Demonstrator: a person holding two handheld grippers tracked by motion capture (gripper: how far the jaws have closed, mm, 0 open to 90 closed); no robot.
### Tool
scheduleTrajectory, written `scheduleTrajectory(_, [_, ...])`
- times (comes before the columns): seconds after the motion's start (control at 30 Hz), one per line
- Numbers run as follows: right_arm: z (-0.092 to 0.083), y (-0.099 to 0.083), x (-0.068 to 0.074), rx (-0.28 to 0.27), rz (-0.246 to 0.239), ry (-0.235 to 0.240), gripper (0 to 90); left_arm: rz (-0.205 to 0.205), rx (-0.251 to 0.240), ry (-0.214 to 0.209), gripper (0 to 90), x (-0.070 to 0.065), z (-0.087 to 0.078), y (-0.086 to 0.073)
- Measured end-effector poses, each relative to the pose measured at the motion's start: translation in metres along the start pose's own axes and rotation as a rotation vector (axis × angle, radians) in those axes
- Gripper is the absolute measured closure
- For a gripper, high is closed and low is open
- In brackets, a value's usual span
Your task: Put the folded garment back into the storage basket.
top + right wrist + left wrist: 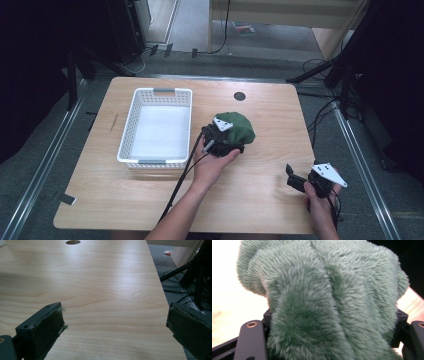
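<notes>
**Green plush toy gripped, not yet in the basket**

Green plush toy (239,128): clamped in the left hand-held gripper (223,138), just right of the white basket (131,118) and apart from its right wall. Whether lifted clear of the table (260,210) or resting on it, hard to tell from the high view; judged slightly raised.

Largest to smallest, all placed against the basket:

- Table: carries the basket on its left half; wood bare to the basket's right and in front of it.
- Basket: white, slotted walls, nothing visible on its pale floor. Judged the likely destination.
- Toy: fuzzy green bulk (332,302) bulging up between the black jaws in the left gripper view, fur pinched firmly between them.
- Left hand-held gripper: closed tight on the toy, just right of the basket's near right corner.
- Right hand-held gripper (298,181): well to the basket's right, near the table's front edge, jaws standing wide with nothing between them (115,327), bare wood beyond.

Done, as judged: the grasp. Left: carrying the toy leftward over the basket's rim, lowering, letting go inside.
</notes>
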State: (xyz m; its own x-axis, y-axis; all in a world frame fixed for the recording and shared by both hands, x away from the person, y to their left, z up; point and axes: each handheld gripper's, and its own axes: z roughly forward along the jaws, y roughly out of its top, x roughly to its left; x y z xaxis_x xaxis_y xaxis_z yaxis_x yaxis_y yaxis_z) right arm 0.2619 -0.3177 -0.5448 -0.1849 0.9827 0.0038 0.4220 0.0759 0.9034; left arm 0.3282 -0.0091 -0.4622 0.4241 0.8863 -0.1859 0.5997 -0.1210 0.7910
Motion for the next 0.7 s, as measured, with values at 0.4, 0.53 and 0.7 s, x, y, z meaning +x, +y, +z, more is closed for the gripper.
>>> scheduleTrajectory(0.4, [0.0, 0.0, 0.0, 0.0, 0.001, -0.002, 1.5, -0.023, -0.077, -0.006, 26.2, 0.018, -0.035, 0.023])
scheduleTrajectory(0.53, [0.0, 0.0, 0.0, -0.001, 0.0, -0.001, 1.6, -0.034, -0.102, 0.005, 26.2, 0.027, -0.045, 0.03])
scheduleTrajectory(0.7, [0.0, 0.0, 0.0, 0.0, -0.001, -0.003, 1.6, -0.041, -0.123, 0.032, 26.2, 0.04, -0.058, 0.036])
